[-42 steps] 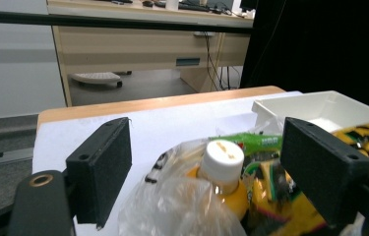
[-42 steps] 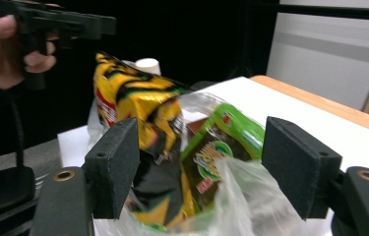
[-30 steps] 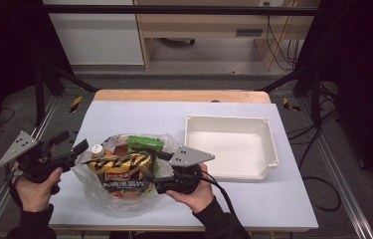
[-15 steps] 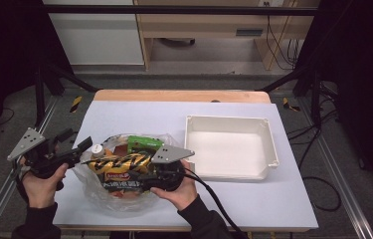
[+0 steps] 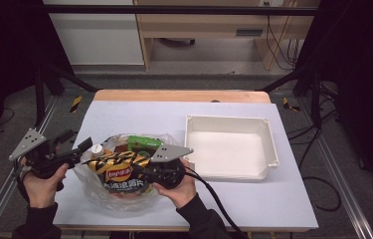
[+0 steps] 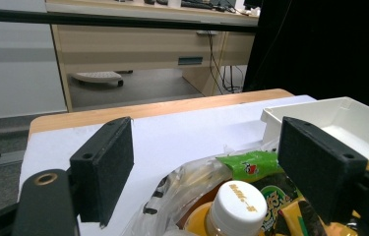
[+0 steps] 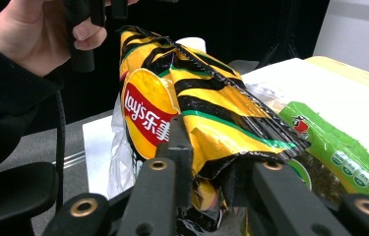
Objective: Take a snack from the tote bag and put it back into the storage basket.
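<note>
A yellow-and-black chips bag point(image 5: 119, 168) lies in a clear plastic bag point(image 5: 105, 200) at the table's front left, with a green snack packet point(image 5: 143, 143) and a white-capped bottle point(image 5: 96, 149) beside it. My right gripper point(image 5: 141, 172) points left and is shut on the chips bag point(image 7: 197, 98) at its crimped end; in the right gripper view its jaws point(image 7: 210, 169) pinch that edge, with the green packet point(image 7: 339, 147) to the right. My left gripper point(image 5: 85, 145) stands open at the plastic bag's left rim. Its pads point(image 6: 106, 169) straddle the bottle cap point(image 6: 236, 204) and green packet point(image 6: 251, 164).
An empty white tray point(image 5: 266, 144) sits on the right half of the white table sheet point(image 5: 144, 117), and its corner point(image 6: 329, 113) shows in the left gripper view. A hand point(image 7: 39, 34) holds the left gripper beyond the chips. Metal frame rails run along both sides.
My right gripper has slid left over the plastic bag and now grips the chips bag's end. The left gripper has edged slightly right toward the bag.
</note>
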